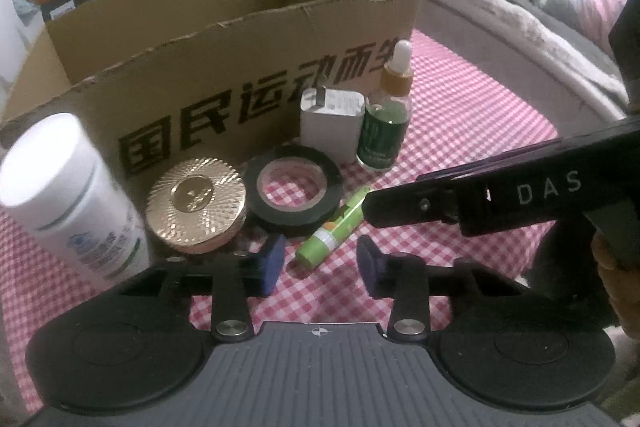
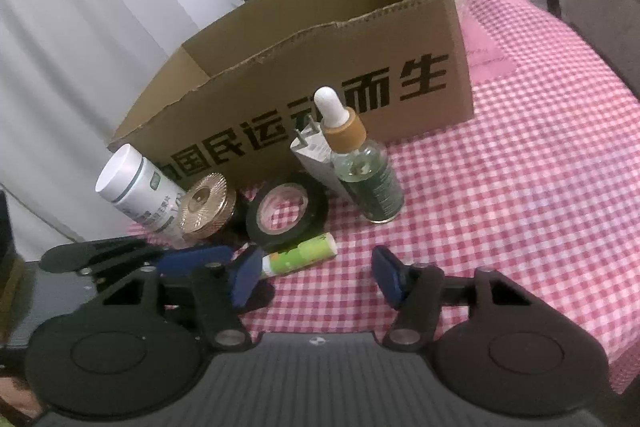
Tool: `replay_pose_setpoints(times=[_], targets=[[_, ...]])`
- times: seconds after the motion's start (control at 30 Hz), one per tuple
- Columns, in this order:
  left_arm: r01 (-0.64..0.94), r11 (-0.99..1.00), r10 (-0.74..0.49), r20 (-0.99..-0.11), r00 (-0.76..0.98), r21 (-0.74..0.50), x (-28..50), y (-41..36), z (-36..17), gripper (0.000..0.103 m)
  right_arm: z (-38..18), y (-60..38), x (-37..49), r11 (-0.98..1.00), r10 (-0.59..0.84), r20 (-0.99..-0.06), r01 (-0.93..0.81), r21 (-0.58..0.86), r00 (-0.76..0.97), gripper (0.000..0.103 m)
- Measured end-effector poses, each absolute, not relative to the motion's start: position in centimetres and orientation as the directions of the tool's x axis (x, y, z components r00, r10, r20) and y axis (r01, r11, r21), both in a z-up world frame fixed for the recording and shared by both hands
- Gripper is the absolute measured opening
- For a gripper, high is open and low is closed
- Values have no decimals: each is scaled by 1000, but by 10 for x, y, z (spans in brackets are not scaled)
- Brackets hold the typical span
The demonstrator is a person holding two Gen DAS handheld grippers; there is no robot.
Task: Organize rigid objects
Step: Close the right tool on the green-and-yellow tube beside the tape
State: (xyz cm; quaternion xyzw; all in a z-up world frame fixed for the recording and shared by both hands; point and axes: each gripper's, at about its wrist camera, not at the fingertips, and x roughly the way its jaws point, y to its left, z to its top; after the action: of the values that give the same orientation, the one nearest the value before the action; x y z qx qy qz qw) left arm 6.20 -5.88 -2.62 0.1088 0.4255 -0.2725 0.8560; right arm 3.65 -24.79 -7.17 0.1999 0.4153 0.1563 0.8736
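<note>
Both tools, left tool point(image 1: 320, 259) and right tool point(image 2: 316, 275), are released, empty, flanking the green plastic glue stick point(image 1: 334, 227) lying near the open brown cardboard box point(image 1: 240, 39) (likely destination), on the pink-checked surface point(image 2: 500, 207).

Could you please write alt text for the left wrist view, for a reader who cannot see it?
An open cardboard box stands on a pink checked cloth, with a white bottle, gold lid, black tape roll, white charger, green dropper bottle and green tube before it. The left gripper is open below the tube.
</note>
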Motion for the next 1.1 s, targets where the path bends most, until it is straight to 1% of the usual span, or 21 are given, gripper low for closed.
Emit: replay_pose_setpoints(times=[0.07,0.13,0.3,0.37,0.5,0.73,0.8,0.83,0.97,1.1], targets=[[563,825,-373,-796,477,-49,64,-61,-29,29,-74,-248,39,863,452,-662,-106,494,598,53],[569,820,-378,-804,458,-61,65,-64,-32,25,-77,-250,40,854,465,-662,-99,512,588,50],[599,794,-417,-809,414,-102,58,-71,-31,24,-83,-255,42,846,474,-668,-84,527,574,45],[606,790,-413,-810,416,-91,55,-74,-32,24,-85,-256,42,843,476,-667,-80,532,574,43],[613,789,-391,-814,430,-55,58,-81,-33,24,-85,-257,44,840,479,-666,-79,537,572,40],[630,775,-389,-814,432,-36,66,-94,-34,24,-86,-257,48,827,498,-661,-77,558,560,31],[633,773,-391,-812,433,-36,67,-96,-34,22,-88,-255,50,820,508,-658,-76,568,556,28],[637,770,-396,-811,430,-39,67,-96,-33,18,-88,-255,52,817,512,-657,-77,572,554,27],[641,767,-393,-809,437,-27,66,-99,-33,17,-90,-252,56,806,526,-650,-77,587,549,24],[639,768,-413,-796,442,-44,61,-93,-27,16,-88,-250,53,799,535,-644,-78,597,548,23]])
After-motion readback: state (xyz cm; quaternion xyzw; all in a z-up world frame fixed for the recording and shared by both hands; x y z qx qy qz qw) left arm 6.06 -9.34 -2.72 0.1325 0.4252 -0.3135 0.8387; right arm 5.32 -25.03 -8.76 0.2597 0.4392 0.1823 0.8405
